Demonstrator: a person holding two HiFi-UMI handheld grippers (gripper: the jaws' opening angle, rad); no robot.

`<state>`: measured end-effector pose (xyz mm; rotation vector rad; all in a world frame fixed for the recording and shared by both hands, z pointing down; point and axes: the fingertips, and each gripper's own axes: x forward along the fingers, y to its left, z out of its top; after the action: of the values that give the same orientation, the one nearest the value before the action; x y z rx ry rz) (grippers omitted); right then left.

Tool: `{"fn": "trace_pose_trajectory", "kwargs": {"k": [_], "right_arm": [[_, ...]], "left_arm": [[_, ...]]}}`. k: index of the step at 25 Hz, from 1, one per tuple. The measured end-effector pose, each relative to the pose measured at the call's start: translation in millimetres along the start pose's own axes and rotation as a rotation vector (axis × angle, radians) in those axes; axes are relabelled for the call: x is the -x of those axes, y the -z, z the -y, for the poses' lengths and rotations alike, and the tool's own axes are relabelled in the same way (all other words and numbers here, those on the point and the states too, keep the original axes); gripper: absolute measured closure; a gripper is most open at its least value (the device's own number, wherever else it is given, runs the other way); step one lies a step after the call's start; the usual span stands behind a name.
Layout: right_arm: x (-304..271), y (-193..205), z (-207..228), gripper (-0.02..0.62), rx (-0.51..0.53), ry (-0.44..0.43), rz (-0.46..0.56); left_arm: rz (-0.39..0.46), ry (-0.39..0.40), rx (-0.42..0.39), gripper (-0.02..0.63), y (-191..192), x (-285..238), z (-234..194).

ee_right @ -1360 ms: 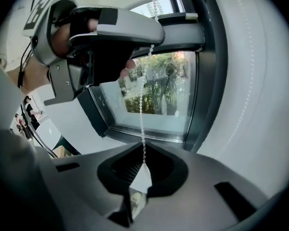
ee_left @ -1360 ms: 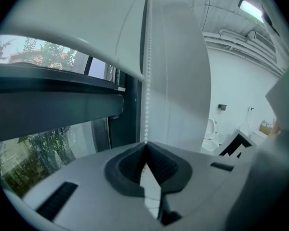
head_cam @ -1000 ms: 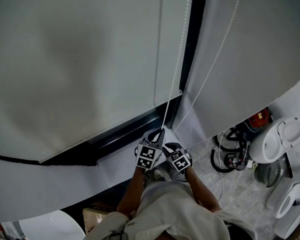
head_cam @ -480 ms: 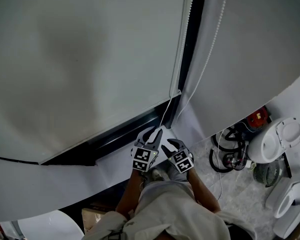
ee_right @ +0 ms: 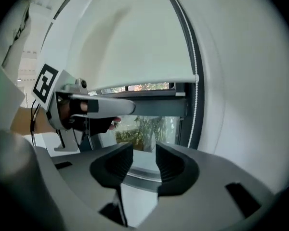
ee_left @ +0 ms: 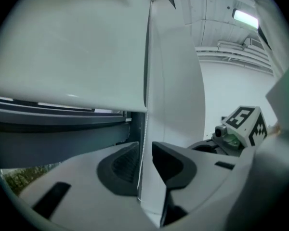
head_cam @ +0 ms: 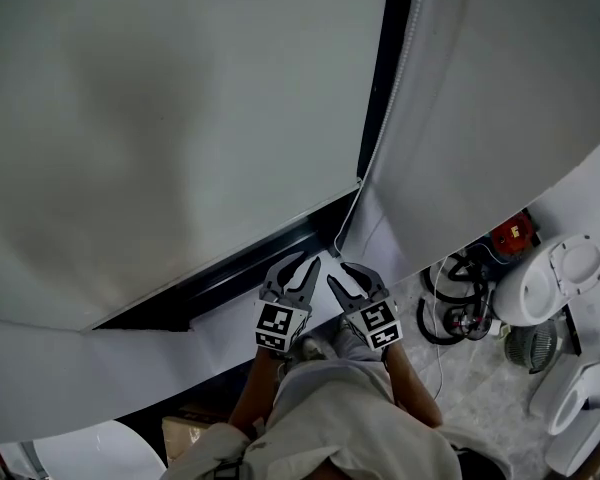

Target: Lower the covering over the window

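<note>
Risen and just opened: your left tongs [head_cam: 308, 260] loosely straddle the bead chain [ee_left: 143, 129], right tongs [head_cam: 337, 273] gape empty, ready to regrip toward 12 o'clock.

White roller blind [head_cam: 180, 118] — nearly down; bead chain [ee_right: 195, 114] hangs at its right edge.

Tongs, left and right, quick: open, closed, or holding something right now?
Left tongs: open, just opened; bead chain hangs between the jaws, not pinched.
Right tongs: open, just opened; nothing between the jaws.
</note>
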<state>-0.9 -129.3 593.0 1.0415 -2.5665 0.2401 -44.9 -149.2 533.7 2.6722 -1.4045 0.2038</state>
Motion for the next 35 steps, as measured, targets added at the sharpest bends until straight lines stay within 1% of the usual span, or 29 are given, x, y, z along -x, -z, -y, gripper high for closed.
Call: {"fn": "trace_pose_trajectory", "kwargs": {"k": [7,14,25,35], "right_arm": [[28,-54,6,0.46,0.019,0.058,0.133],[47,-84,13,0.471,0.045,0.117,0.197],[62,-102,16,0.471,0.067,0.163,0.236],[70,-107,21,0.471,0.086,0.173,0.268]], "left_arm": [[0.053,0.018,-0.016,0.515,-26,13,7],[0.075,0.031,-0.034,0.515,-39,17,10],[0.106,0.052,-0.041,0.515,-50,21,16],[0.121,0.064,-0.045,0.515,-55,15,24]]}}
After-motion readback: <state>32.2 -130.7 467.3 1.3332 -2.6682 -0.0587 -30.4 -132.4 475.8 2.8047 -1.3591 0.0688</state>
